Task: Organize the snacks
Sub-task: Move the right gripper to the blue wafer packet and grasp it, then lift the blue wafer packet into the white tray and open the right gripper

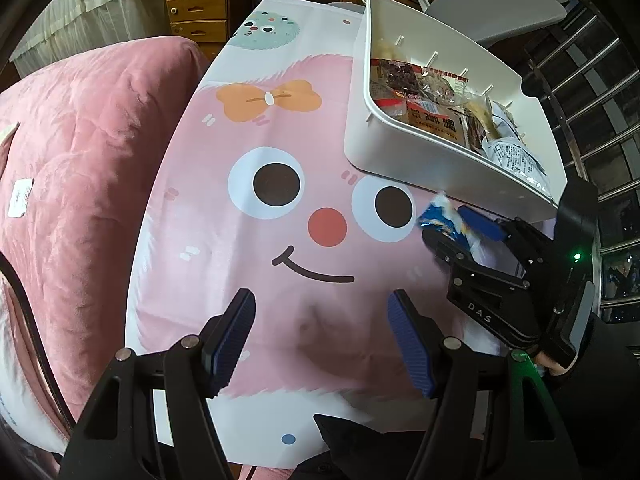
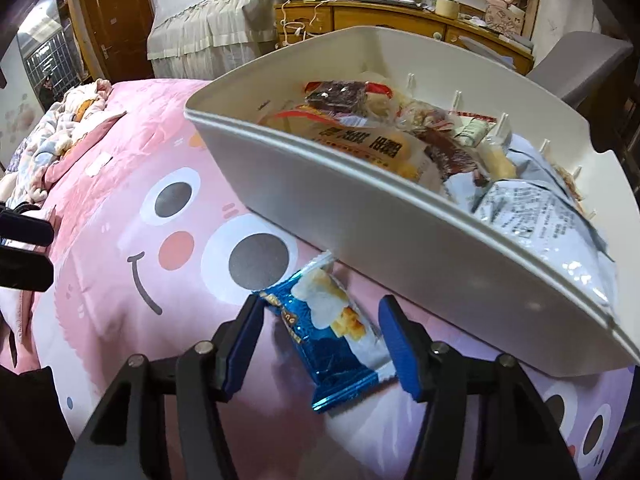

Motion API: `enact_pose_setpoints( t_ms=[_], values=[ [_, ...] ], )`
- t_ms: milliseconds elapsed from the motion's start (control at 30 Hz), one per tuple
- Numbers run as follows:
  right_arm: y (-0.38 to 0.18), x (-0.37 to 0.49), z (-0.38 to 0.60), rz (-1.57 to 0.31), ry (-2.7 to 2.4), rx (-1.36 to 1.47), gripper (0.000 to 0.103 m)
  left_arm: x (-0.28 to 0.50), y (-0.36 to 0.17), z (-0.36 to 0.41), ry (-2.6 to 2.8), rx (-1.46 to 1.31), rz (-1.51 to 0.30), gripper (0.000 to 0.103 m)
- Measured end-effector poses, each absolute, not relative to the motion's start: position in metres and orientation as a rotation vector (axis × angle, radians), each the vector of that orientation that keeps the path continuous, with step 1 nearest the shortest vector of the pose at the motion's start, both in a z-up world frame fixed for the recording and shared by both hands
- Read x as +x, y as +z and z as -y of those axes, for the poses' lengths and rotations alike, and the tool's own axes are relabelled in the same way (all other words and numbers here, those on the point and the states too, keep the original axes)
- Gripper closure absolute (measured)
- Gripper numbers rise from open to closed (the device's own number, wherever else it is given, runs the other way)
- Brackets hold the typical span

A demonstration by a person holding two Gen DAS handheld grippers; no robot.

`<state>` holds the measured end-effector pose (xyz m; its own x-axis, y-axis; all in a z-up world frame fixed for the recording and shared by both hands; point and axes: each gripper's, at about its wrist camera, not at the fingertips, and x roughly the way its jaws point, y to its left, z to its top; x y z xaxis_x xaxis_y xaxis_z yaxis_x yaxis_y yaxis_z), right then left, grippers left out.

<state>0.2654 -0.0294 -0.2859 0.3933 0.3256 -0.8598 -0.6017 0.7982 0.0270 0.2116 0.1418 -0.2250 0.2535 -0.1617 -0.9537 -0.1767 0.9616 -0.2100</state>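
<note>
A blue and white snack packet (image 2: pixel 332 332) lies flat on the pink cartoon-face cloth (image 2: pixel 120 300), just in front of a white plastic bin (image 2: pixel 400 248). My right gripper (image 2: pixel 320 308) points down over it with a finger on each side; the pads do not visibly squeeze it. In the left wrist view the same packet (image 1: pixel 438 212) sits between the right gripper's (image 1: pixel 448 222) fingers below the bin (image 1: pixel 420 160). Several wrapped snacks (image 2: pixel 372 148) fill the bin. My left gripper (image 1: pixel 322 300) hangs open above the cloth's smiling mouth, holding nothing.
A pink quilt (image 1: pixel 80 160) lies beside the cloth on the left. Wooden drawers (image 1: pixel 196 4) and a grey chair (image 1: pixel 500 8) stand behind the table. Metal window bars (image 1: pixel 592 100) run along the right. The left gripper's dark body (image 2: pixel 20 248) shows at the left edge.
</note>
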Motion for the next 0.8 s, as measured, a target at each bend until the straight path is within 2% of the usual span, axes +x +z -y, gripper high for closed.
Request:
enact_pose_setpoints(
  t_ms=[100,300,533,800],
  values=[
    [-0.292,0.266,0.026,-1.031,0.600,-0.338,0.063,0.214,-0.223,-0.144,0.015,-0.304,-1.317,0.036],
    [-0.291,0.267,0.025,-1.042,0.596,-0.321,0.072,0.219,-0.222,-0.148,0.012,-0.312,-1.321,0.036],
    [-0.283,0.265,0.020,-1.078,0.600,-0.300,0.072,0.225,-0.211,-0.155,0.010,-0.330,-1.310,0.034],
    [-0.244,0.258,0.005,-1.077,0.659,-0.261,0.072,0.232,-0.187,-0.172,0.003,-0.380,-1.264,0.032]
  ],
)
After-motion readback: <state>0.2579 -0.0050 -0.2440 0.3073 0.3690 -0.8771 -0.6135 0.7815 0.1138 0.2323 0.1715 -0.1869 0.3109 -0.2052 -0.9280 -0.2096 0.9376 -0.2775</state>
